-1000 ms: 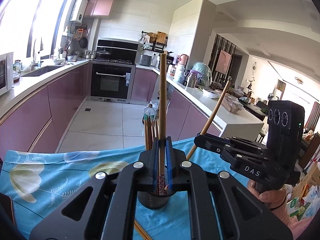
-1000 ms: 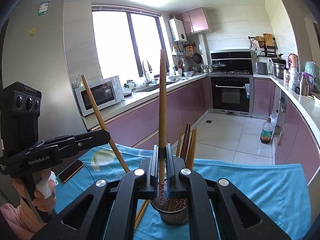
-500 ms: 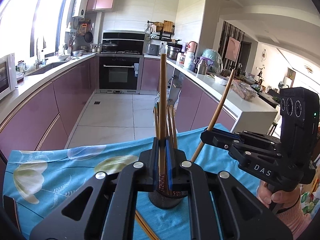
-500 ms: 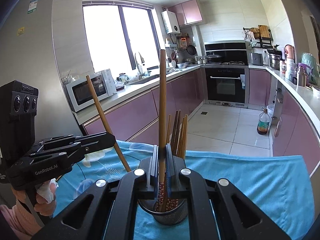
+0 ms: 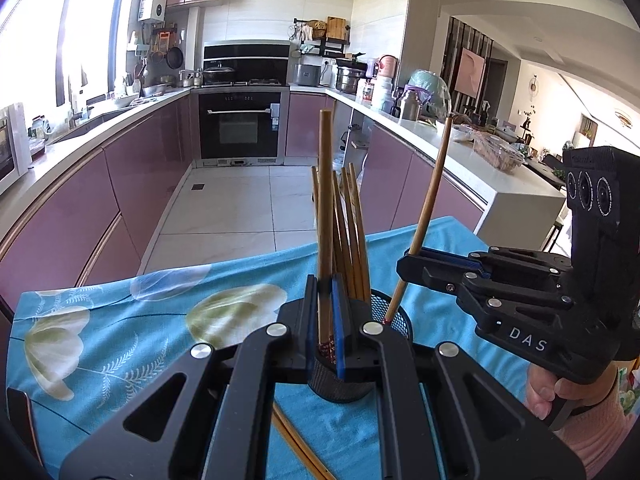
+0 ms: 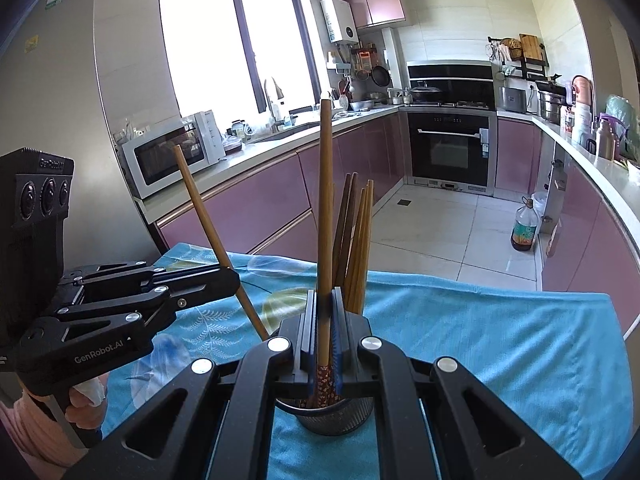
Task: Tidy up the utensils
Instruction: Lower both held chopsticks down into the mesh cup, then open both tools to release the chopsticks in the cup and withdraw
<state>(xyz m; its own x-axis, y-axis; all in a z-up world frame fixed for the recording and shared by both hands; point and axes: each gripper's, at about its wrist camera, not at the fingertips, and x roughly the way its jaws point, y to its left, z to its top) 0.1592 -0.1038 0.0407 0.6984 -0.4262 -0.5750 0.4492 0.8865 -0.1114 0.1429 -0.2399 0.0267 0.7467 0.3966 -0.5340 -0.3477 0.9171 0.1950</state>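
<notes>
1. Left wrist view: the left gripper (image 5: 325,320) has its jaws clamped on a long brown wooden chopstick (image 5: 325,200), which stands nearly upright with its patterned lower end just over the rim of the black mesh cylindrical holder (image 5: 394,314). The holder sits on the turquoise floral tablecloth (image 5: 120,340) near the table's middle and holds a bundle of wooden chopsticks (image 5: 352,240). To the right, the right gripper (image 5: 404,264), carried by a hand (image 5: 560,394), pinches a second slanted wooden chopstick (image 5: 430,208) whose tip reaches the holder's rim. A loose chopstick pair (image 5: 296,446) lies on the cloth toward the near edge.

2. Right wrist view: the right gripper (image 6: 325,344) is closed on its own chopstick (image 6: 326,200), the decorated tip inside the holder (image 6: 332,414). At left, the left gripper (image 6: 236,280) grips the other chopstick (image 6: 212,236), leaning toward the holder.
</notes>
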